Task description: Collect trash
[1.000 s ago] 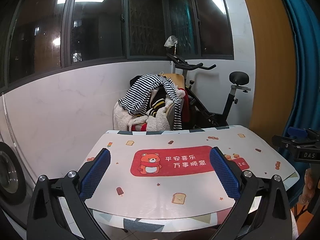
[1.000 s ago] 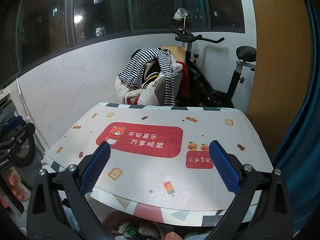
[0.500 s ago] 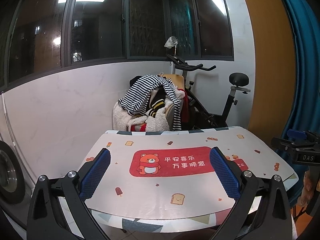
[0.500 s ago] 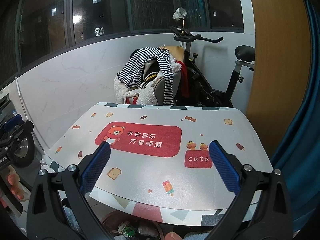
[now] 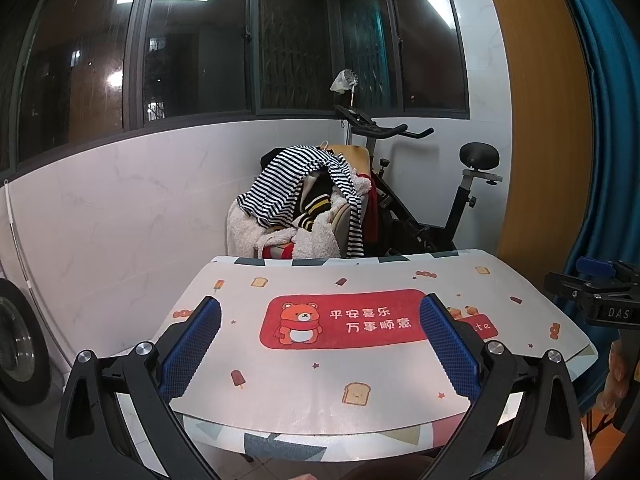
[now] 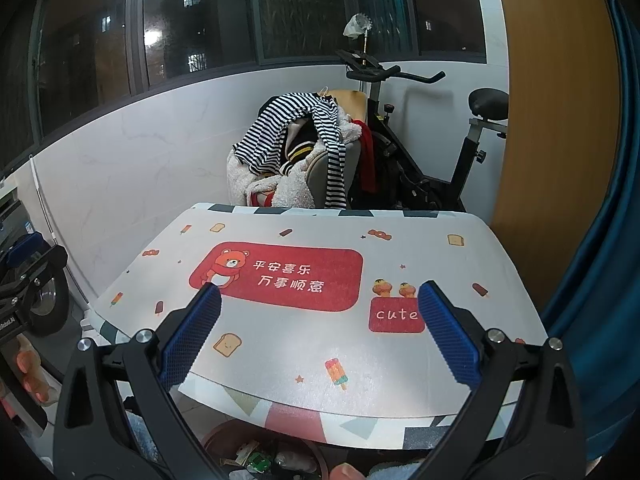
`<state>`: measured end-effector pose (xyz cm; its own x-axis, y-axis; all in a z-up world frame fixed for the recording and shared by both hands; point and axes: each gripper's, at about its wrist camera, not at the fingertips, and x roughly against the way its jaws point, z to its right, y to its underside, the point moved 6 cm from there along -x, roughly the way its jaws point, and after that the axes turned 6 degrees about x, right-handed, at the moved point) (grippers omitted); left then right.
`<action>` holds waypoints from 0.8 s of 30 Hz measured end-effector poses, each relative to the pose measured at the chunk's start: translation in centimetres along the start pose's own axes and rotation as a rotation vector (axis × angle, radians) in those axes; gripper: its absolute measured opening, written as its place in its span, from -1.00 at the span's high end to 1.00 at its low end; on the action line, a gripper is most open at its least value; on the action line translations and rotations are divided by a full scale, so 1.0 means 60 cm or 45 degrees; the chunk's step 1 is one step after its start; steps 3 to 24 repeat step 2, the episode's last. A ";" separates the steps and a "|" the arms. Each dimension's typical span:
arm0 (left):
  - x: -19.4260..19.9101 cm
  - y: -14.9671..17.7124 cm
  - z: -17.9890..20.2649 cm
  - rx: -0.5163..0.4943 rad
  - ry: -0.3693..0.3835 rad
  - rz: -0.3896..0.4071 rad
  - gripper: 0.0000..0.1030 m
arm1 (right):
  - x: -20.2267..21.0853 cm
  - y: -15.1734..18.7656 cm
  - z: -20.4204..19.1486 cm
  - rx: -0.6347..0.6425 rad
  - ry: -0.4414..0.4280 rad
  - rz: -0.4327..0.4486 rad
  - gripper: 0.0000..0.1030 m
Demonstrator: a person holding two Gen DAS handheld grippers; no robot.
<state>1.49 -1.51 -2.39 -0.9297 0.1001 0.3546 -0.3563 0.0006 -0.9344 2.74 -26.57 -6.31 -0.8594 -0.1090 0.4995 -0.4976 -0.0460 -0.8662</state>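
The left hand-held gripper (image 5: 320,340) is spread wide with nothing between its blue pads (image 5: 192,344), hanging level above the near edge of the counter (image 5: 360,364); the right hand-held gripper (image 6: 320,336) is just as wide apart and also holds nothing, level over the same near edge. In the left wrist view the right tool's black body shows at 3 o'clock, off the counter's right edge, with fingertips of a hand (image 5: 614,380) on its handle; in the right wrist view a hand (image 6: 32,372) shows at 8 o'clock. The counter's patterned top is bare from the near edge to the far one, so there is free room across it. Trash lies in a reddish bin (image 6: 264,450) under the near edge, at 6 o'clock in the right wrist view. Past the far edge, at 12 o'clock, stands a chair heaped with clothes (image 5: 304,204), an exercise bike (image 5: 432,208) beside it at 1 o'clock, and a blue curtain (image 6: 600,240) closes in at 3 o'clock.
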 end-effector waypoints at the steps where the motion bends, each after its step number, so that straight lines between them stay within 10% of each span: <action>1: 0.000 0.001 -0.001 -0.001 -0.002 0.000 -0.88 | 0.000 0.000 0.000 -0.001 0.001 -0.001 -0.88; 24: 0.000 0.000 -0.002 -0.001 -0.003 0.000 -0.88 | 0.000 0.000 0.000 -0.001 0.000 -0.001 -0.88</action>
